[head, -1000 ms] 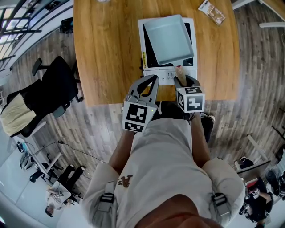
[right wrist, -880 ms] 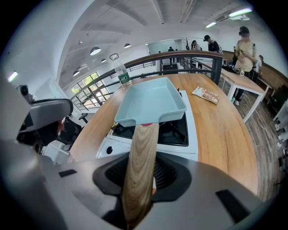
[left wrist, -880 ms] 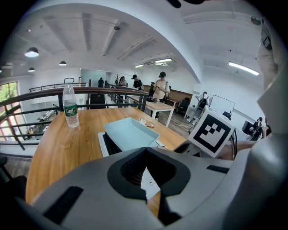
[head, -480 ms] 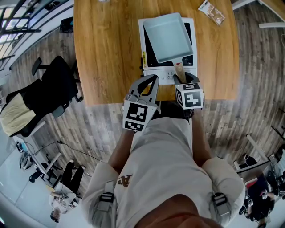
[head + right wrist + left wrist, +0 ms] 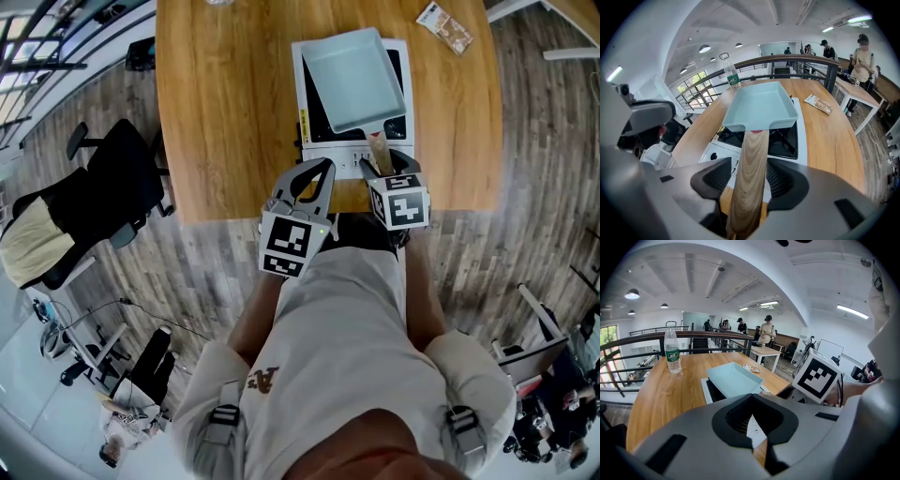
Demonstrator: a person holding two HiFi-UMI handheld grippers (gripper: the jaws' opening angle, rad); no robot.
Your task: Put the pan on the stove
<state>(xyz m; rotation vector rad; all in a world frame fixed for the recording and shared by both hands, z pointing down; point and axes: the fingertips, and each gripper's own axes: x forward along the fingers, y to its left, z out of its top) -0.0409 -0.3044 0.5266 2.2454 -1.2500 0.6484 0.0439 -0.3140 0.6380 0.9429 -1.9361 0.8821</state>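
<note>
The light-blue square pan (image 5: 354, 80) rests on the white stove (image 5: 349, 161) at the table's near edge, with its wooden handle (image 5: 380, 150) pointing toward me. My right gripper (image 5: 386, 169) straddles that handle (image 5: 750, 173). Its jaws are opening, and a gap shows on each side between pad and wood. The pan (image 5: 761, 105) sits level over the black burner top (image 5: 785, 143). My left gripper (image 5: 323, 167) hovers just left of the stove's front, its fingertips together with nothing held. From the left gripper (image 5: 759, 455), the pan (image 5: 733, 379) lies ahead.
The wooden table (image 5: 225, 103) carries a water bottle (image 5: 672, 352) at the far side and a snack packet (image 5: 446, 25) at the far right. A black office chair (image 5: 103, 202) stands on the floor to the left. People stand in the background.
The right gripper has shifted slightly toward the stove and its jaws have spread away from the wooden handle. The pan and the left gripper have not moved.
</note>
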